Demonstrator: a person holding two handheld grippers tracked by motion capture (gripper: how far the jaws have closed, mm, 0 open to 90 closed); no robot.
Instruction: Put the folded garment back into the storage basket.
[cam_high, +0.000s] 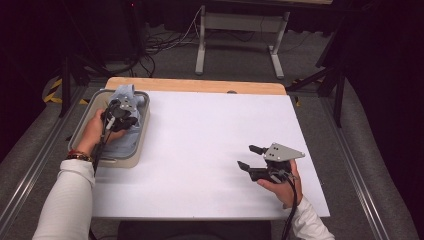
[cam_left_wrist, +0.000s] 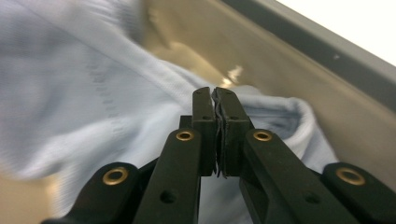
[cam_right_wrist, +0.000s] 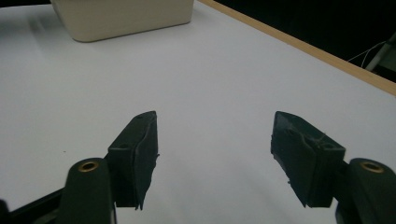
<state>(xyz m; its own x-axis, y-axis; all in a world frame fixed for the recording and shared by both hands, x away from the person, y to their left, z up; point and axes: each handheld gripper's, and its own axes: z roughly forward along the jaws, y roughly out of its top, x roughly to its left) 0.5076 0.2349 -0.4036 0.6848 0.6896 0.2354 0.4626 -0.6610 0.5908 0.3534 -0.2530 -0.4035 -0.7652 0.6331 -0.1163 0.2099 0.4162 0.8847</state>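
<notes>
Two tools (left (cam_high: 116, 114), right (cam_high: 250, 156)), one cloth (cam_left_wrist: 84, 93)

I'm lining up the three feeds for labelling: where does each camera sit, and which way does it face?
High view: above the person's side, looking forward and down on the table; both forearms, left gripper in the bin, right gripper.
Left gripper view: rides the left gripper, looking into the bin at pale blue cloth; jaws together.
Right gripper view: rides the right gripper, facing across the table toward the bin; jaws apart.
Shared: all three show the bin.
</notes>
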